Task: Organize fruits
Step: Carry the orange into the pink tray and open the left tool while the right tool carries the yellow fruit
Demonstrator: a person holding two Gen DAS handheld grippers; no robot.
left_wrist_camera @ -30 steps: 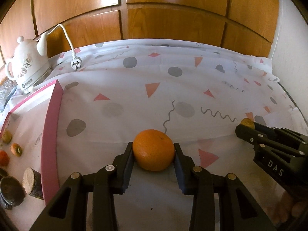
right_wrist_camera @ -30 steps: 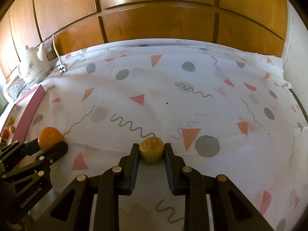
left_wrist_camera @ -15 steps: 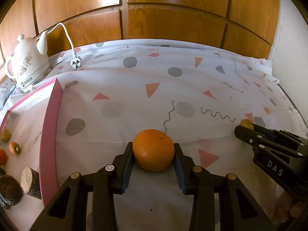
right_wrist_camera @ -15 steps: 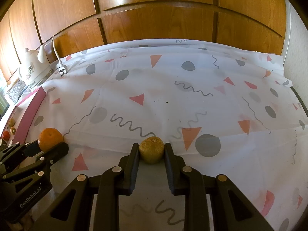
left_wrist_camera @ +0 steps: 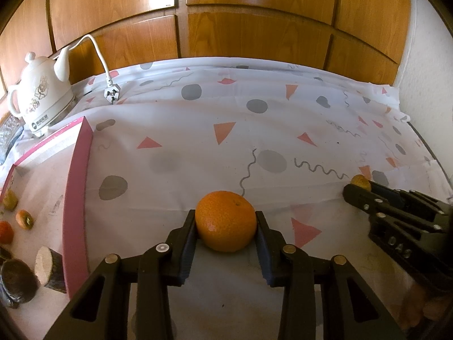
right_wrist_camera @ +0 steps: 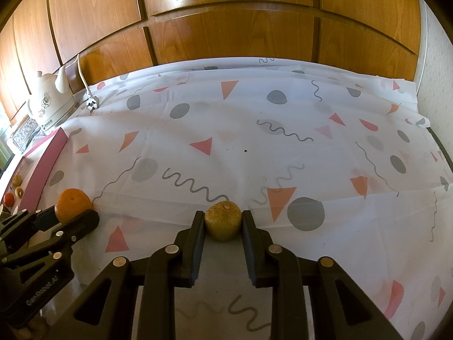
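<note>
My left gripper (left_wrist_camera: 226, 226) is shut on an orange (left_wrist_camera: 225, 221), held just above the patterned tablecloth. My right gripper (right_wrist_camera: 223, 222) is shut on a small yellow-brown fruit (right_wrist_camera: 223, 220). In the left wrist view the right gripper (left_wrist_camera: 358, 188) shows at the right edge with its fruit (left_wrist_camera: 359, 182). In the right wrist view the left gripper (right_wrist_camera: 73, 209) shows at the lower left with the orange (right_wrist_camera: 72, 202). A pink-edged tray (left_wrist_camera: 76, 192) lies at the left and holds several small fruits (left_wrist_camera: 24, 218).
A white electric kettle (left_wrist_camera: 39, 96) with a loose plug (left_wrist_camera: 111, 94) stands at the back left. Wood log pieces (left_wrist_camera: 49, 267) lie in the tray's near corner. Wooden cabinets line the back, a white wall the right.
Both grippers have drifted slightly with their fruits still held; the view has shifted a little to the right and away from the tray.
</note>
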